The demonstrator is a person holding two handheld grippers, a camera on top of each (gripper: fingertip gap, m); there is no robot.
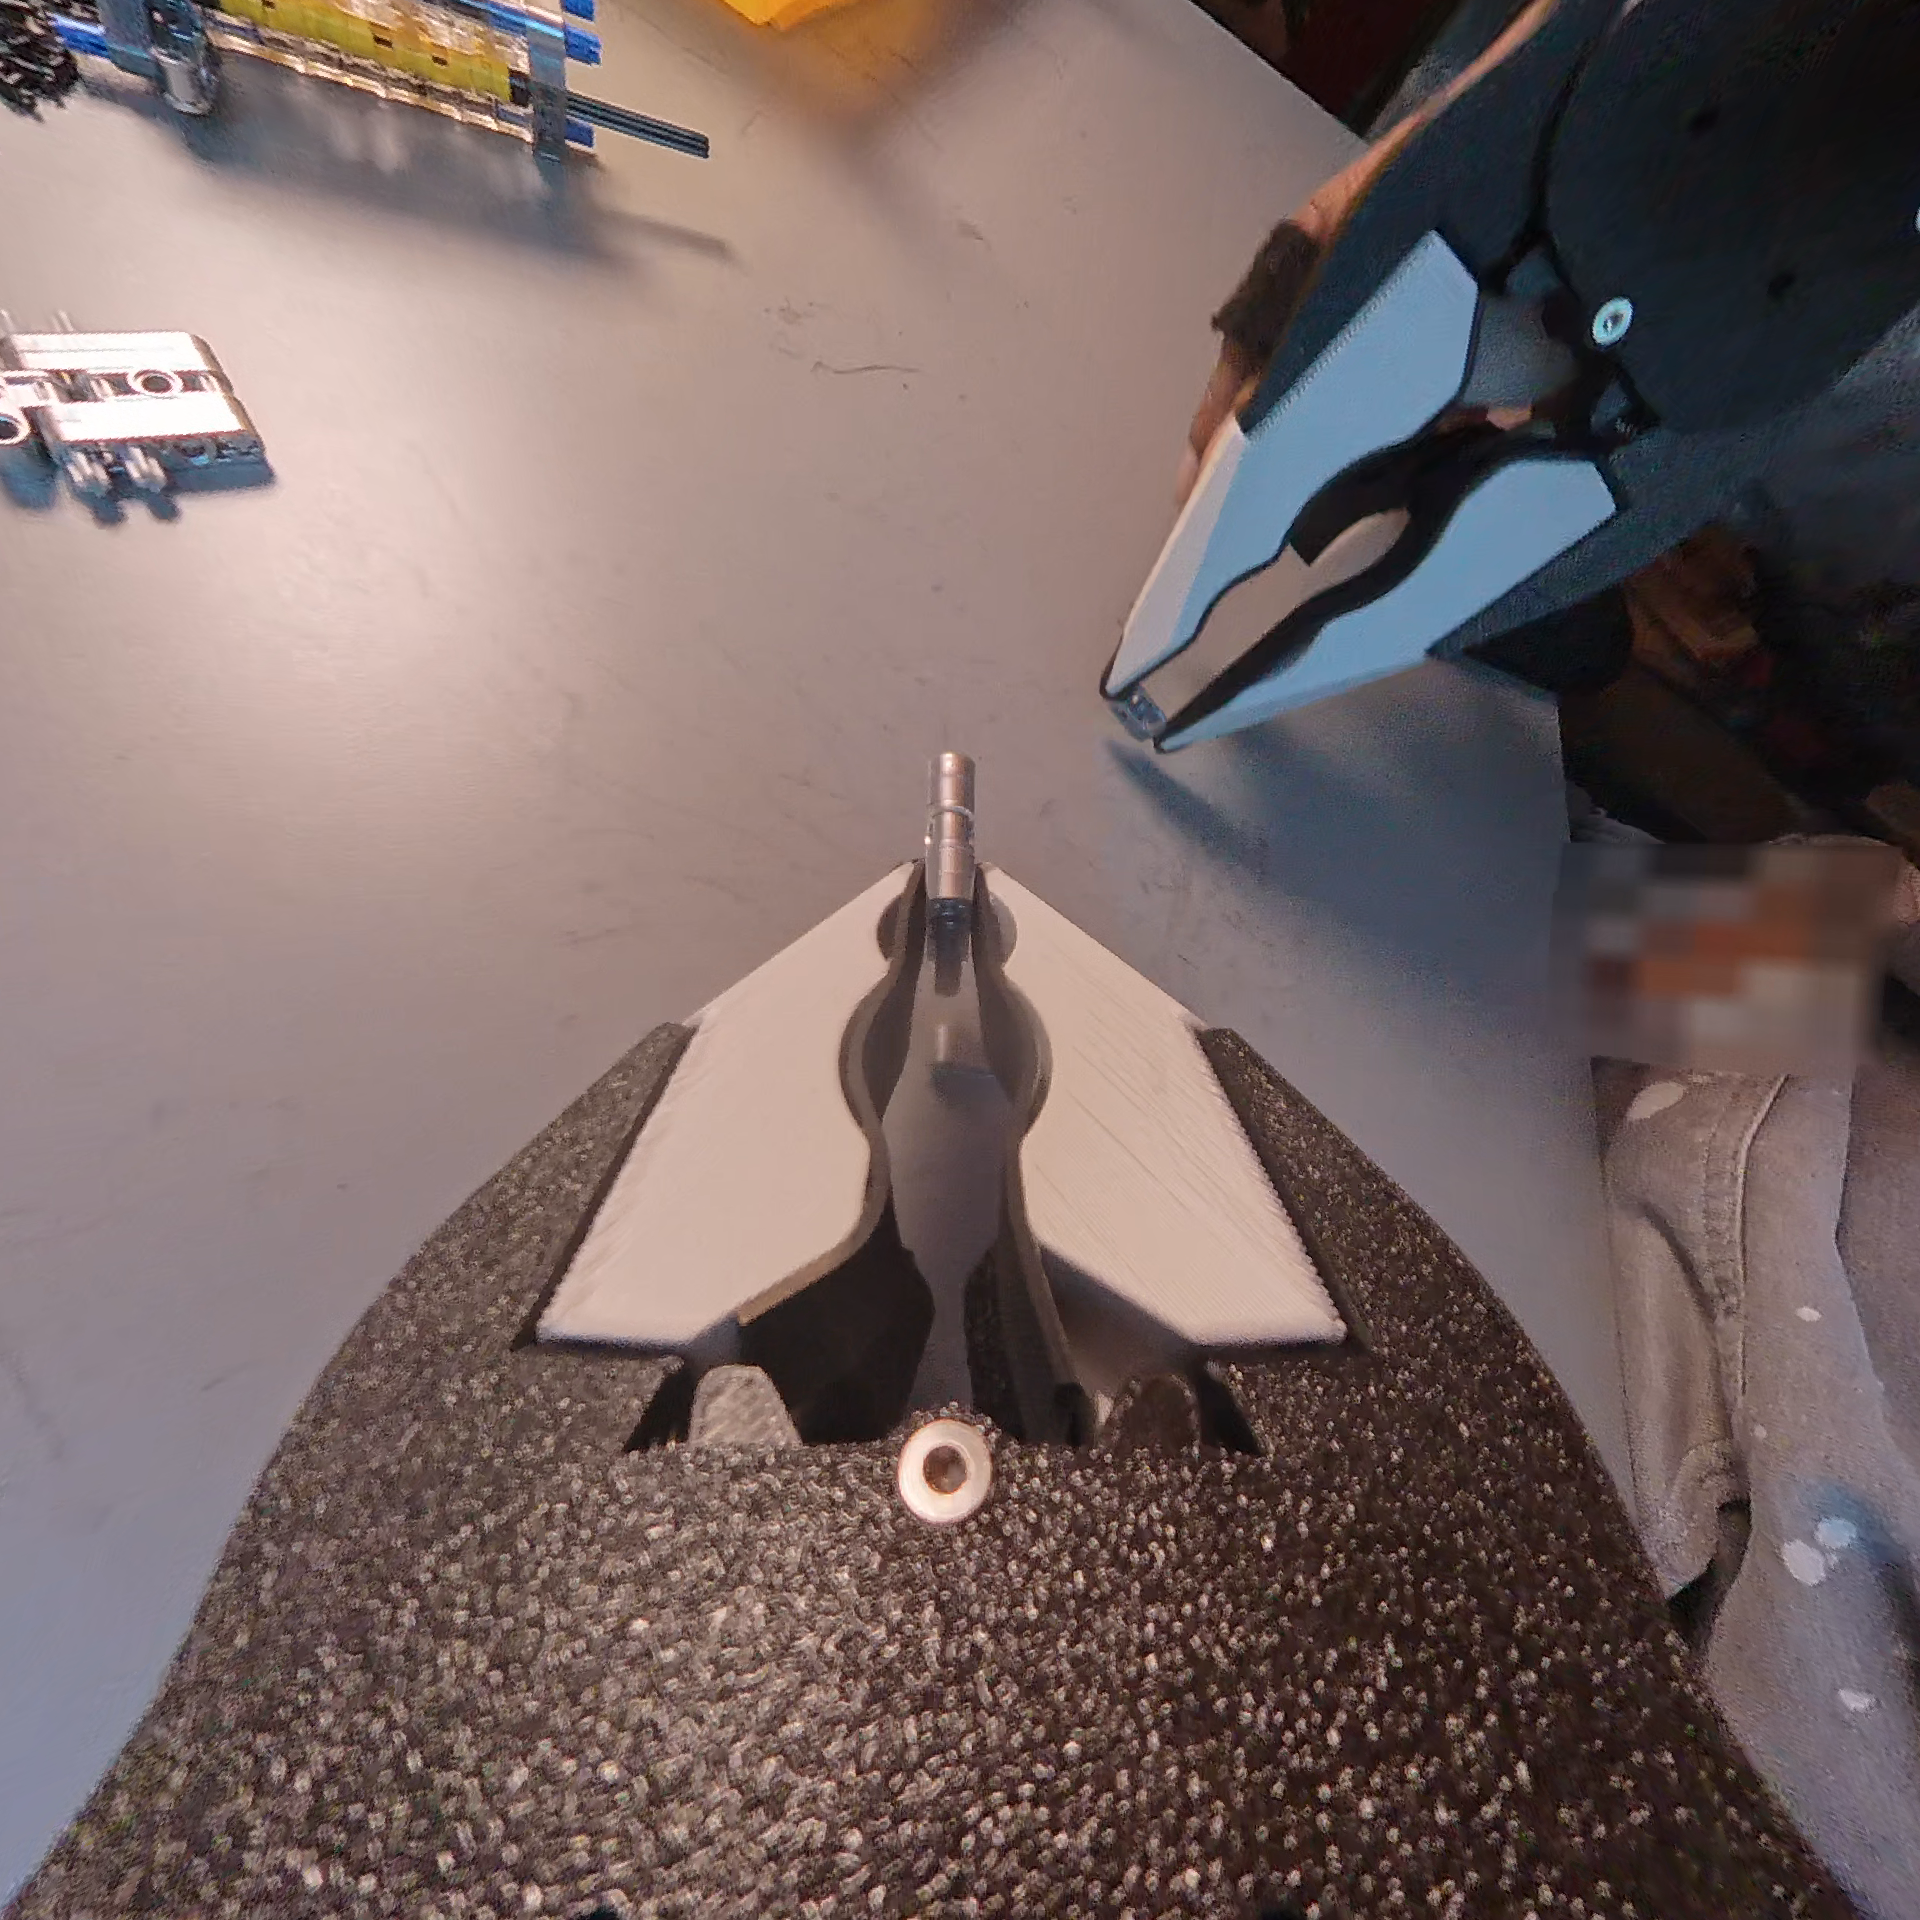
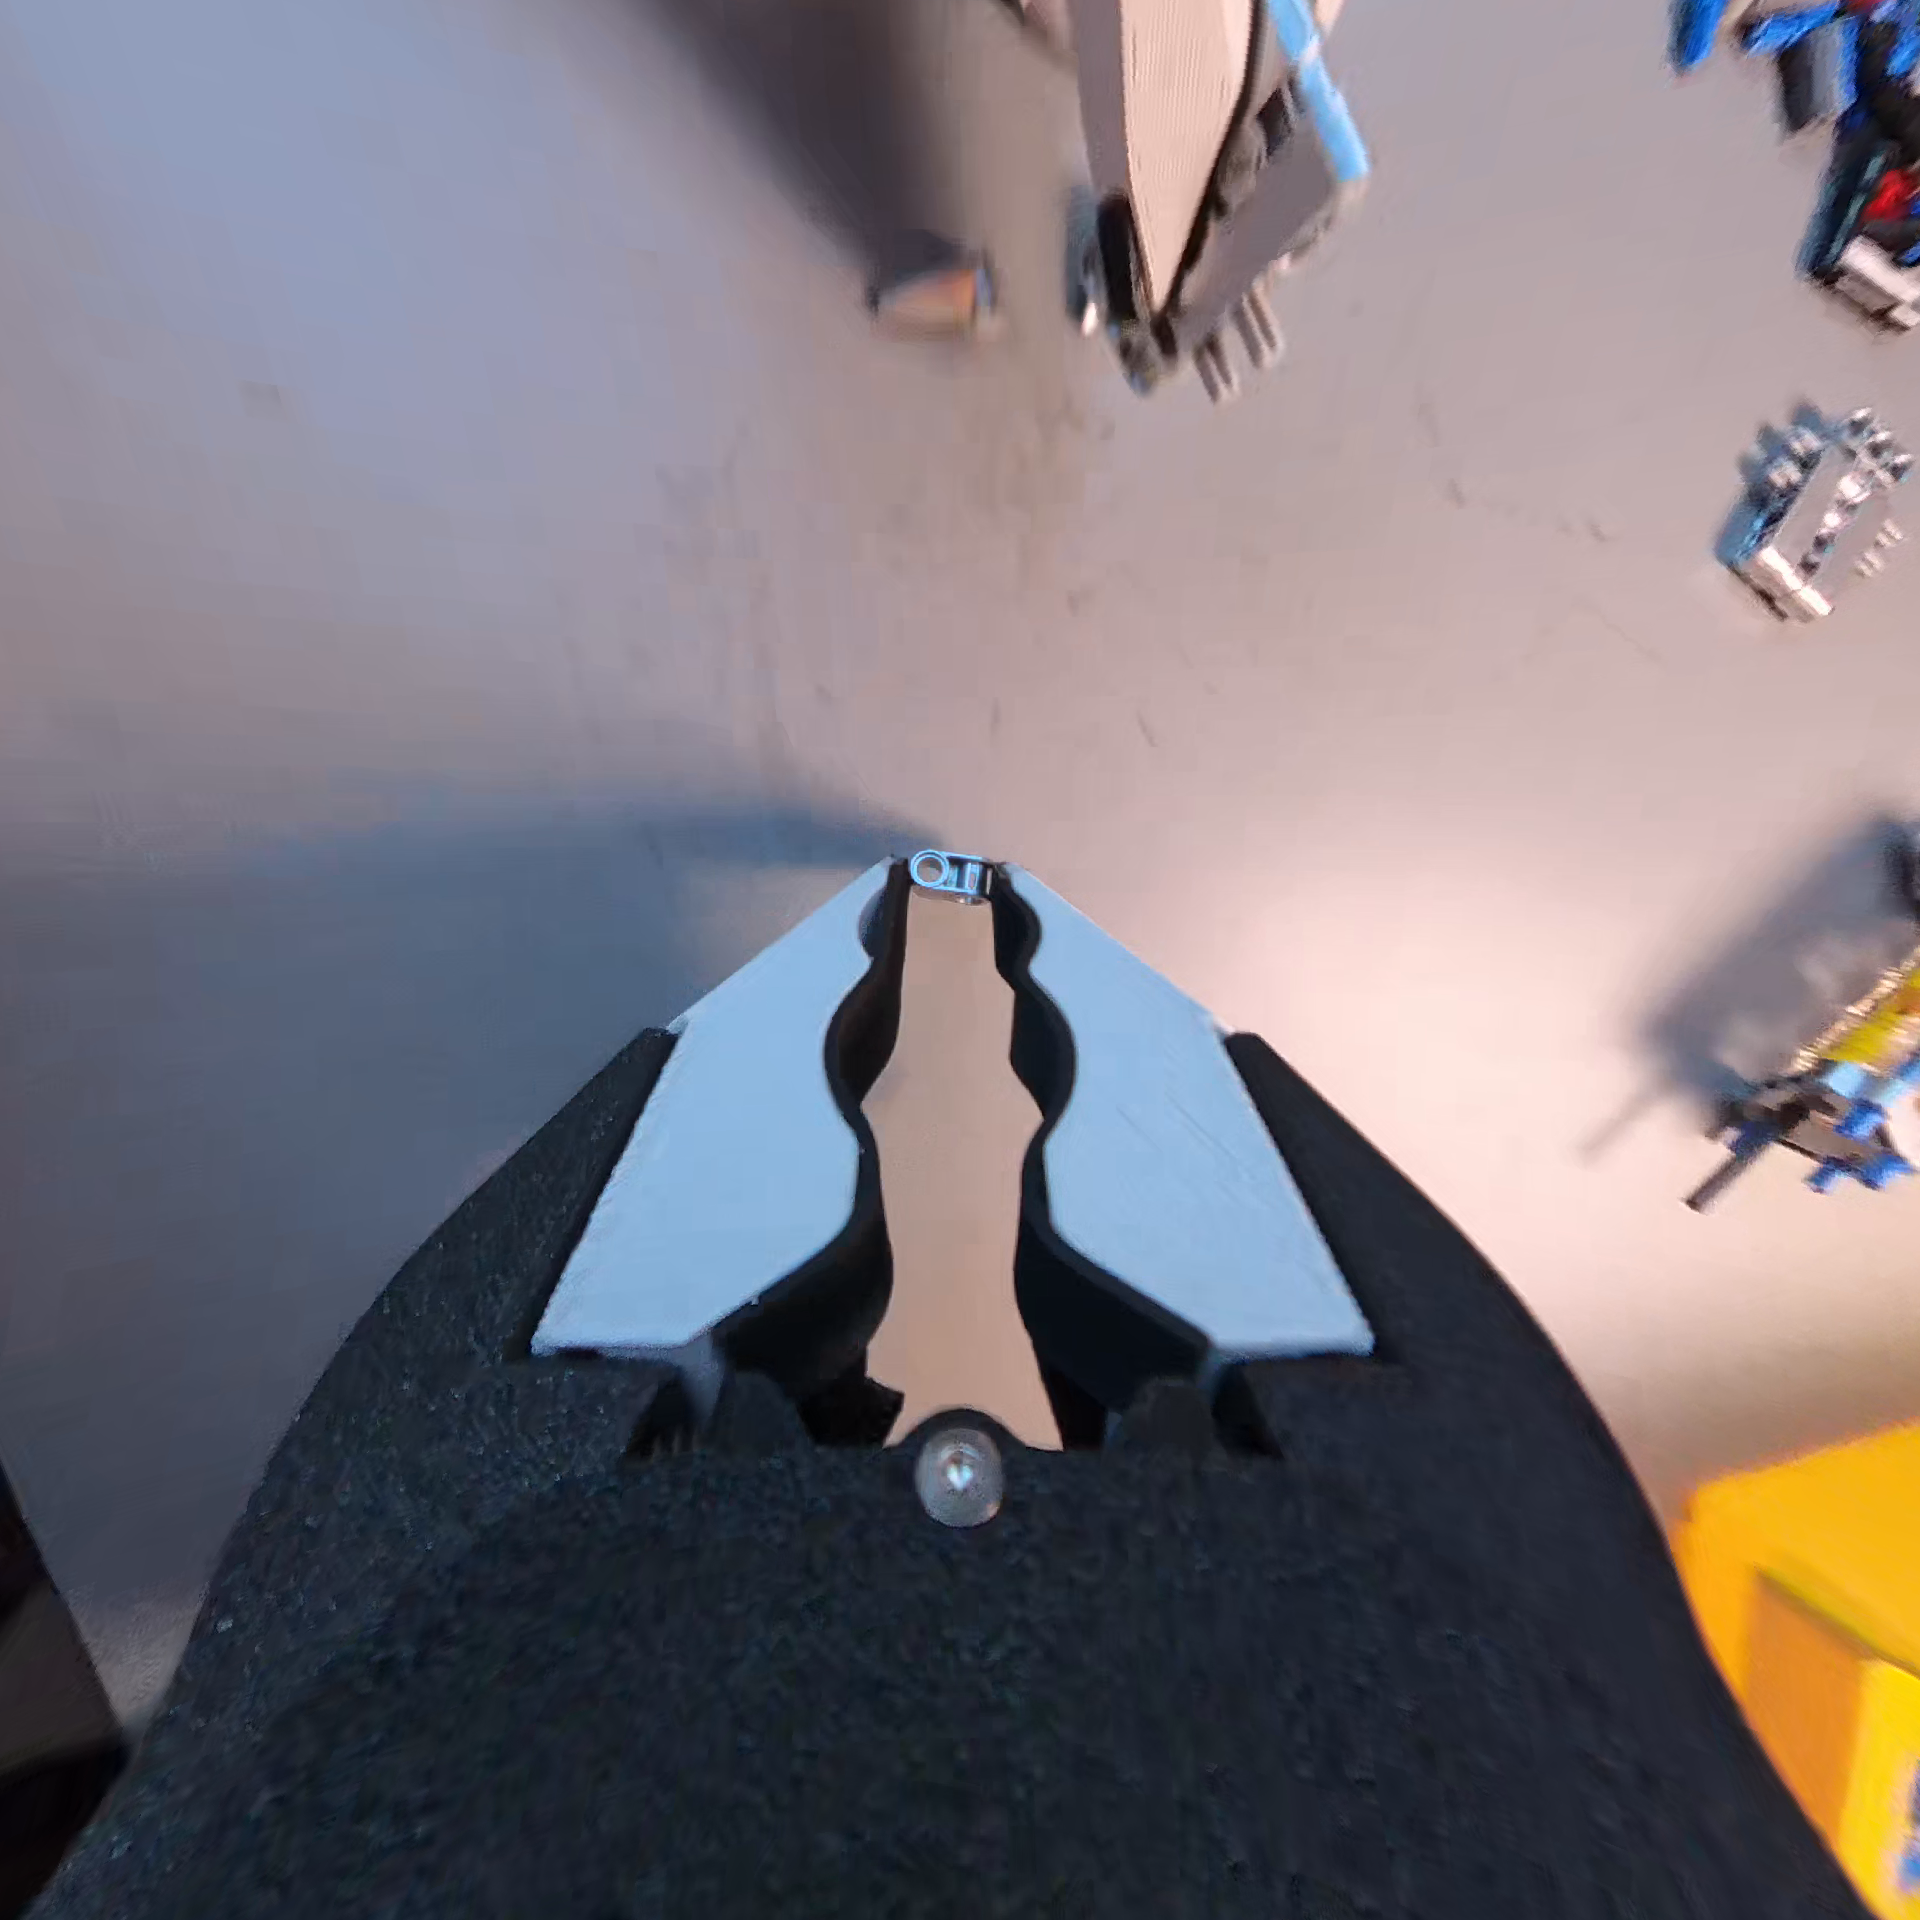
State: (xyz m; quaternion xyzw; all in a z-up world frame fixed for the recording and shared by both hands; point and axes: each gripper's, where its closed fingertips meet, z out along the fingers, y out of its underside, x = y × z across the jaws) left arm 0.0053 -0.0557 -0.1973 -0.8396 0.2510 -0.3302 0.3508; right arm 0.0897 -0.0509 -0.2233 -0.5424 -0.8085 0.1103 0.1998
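The left gripper [image 1: 951, 883] is clamped on a small grey pin [image 1: 951, 826] that juts past its tips, above the grey table [image 1: 520, 675]. The right gripper [image 2: 951, 883] pinches a tiny grey connector [image 2: 948, 873] — seen also at [image 1: 1141, 713]. Around them lie a grey brick assembly [image 1: 114, 405], a yellow-and-blue build [image 1: 364, 62] and, blurred, what may be a silver frame [image 2: 1813, 514]. A yellow box [image 2: 1808, 1642] sits at the edge — contents hidden.
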